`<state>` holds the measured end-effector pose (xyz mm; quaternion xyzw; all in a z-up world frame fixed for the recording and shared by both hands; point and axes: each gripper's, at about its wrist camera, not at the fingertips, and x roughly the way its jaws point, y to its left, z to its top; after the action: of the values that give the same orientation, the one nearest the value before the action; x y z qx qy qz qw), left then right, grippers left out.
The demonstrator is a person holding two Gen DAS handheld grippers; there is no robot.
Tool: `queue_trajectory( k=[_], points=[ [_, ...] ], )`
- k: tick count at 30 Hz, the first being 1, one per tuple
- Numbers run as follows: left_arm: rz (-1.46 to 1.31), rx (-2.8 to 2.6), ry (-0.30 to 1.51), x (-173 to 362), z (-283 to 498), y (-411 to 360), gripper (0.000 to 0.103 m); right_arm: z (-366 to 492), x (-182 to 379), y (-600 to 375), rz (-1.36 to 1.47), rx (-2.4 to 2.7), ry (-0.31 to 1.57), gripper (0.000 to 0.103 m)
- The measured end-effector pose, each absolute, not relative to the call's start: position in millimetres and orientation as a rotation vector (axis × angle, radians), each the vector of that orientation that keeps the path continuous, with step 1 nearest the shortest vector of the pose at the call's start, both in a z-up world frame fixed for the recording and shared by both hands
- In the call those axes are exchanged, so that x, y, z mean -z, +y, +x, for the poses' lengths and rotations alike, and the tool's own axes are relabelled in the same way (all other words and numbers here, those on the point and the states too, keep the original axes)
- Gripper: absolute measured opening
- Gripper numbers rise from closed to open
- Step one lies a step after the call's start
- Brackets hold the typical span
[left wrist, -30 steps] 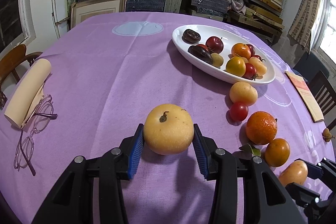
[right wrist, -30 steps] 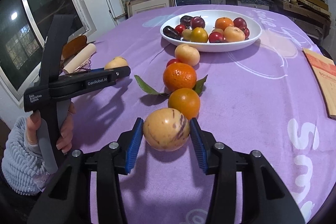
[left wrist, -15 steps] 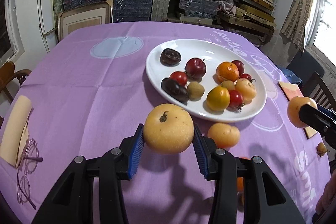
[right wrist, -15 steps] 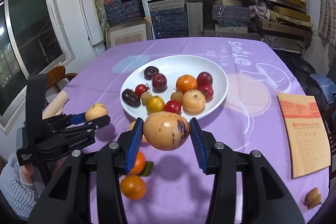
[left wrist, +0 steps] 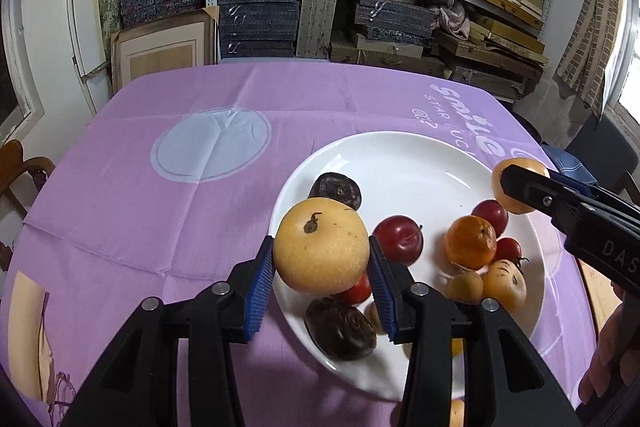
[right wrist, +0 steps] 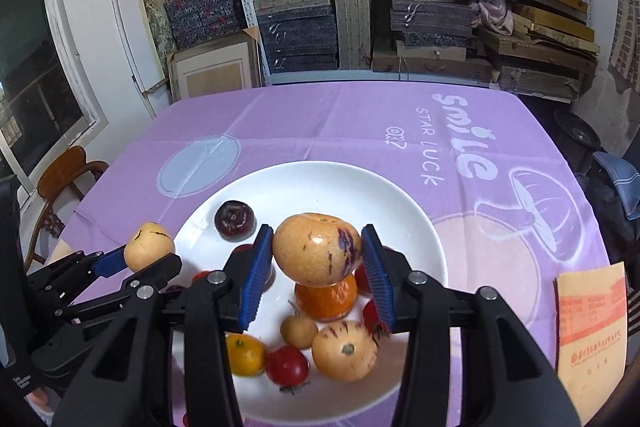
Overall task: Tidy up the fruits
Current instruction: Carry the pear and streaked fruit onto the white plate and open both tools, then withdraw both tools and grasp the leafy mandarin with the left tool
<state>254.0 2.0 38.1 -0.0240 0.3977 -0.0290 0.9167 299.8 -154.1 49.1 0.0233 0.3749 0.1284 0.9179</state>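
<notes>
A yellow pear (left wrist: pixel 320 245) is being gripped between the blue pads of the left claw (left wrist: pixel 321 275), which is clenched on it above the left edge of the white plate (left wrist: pixel 404 163). The plate is resting on the purple-clothed counter (left wrist: pixel 160 227) and is being filled with a dark fruit (left wrist: pixel 335 187), a red plum (left wrist: pixel 399 239) and an orange (left wrist: pixel 471 241). Further right, a speckled yellow melon (right wrist: pixel 318 249) is being held by the right claw (right wrist: pixel 318 275), clenched on it over the plate's middle, directly above the orange. A paper booklet (right wrist: pixel 592 323) is lying on the counter at the far right.
</notes>
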Motion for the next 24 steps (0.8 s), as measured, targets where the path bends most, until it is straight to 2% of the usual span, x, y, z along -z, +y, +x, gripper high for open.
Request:
queue_trajectory(
  k=[6,9,14,17,22,24],
  points=[
    [-0.053,0.055,0.859,-21,279,3,0.046,342,-19,-135,-0.004,-0.256,0.863,0.045],
    [-0.058,0.054,0.85,-19,280,5,0.051,341,-17,-136,0.011,-0.254,0.839,0.045],
    [-0.076,0.065,0.823,-33,270,8,0.052,313,-36,-147,0.054,-0.273,0.755,0.046],
    [-0.087,0.068,0.796,-47,255,13,0.055,283,-55,-155,0.071,-0.291,0.689,0.055],
    [-0.108,0.055,0.74,-71,217,28,0.062,217,-77,-173,0.101,-0.299,0.574,0.076],
    [-0.111,0.049,0.727,-75,198,35,0.067,193,-76,-180,0.113,-0.299,0.551,0.078]
  ],
)
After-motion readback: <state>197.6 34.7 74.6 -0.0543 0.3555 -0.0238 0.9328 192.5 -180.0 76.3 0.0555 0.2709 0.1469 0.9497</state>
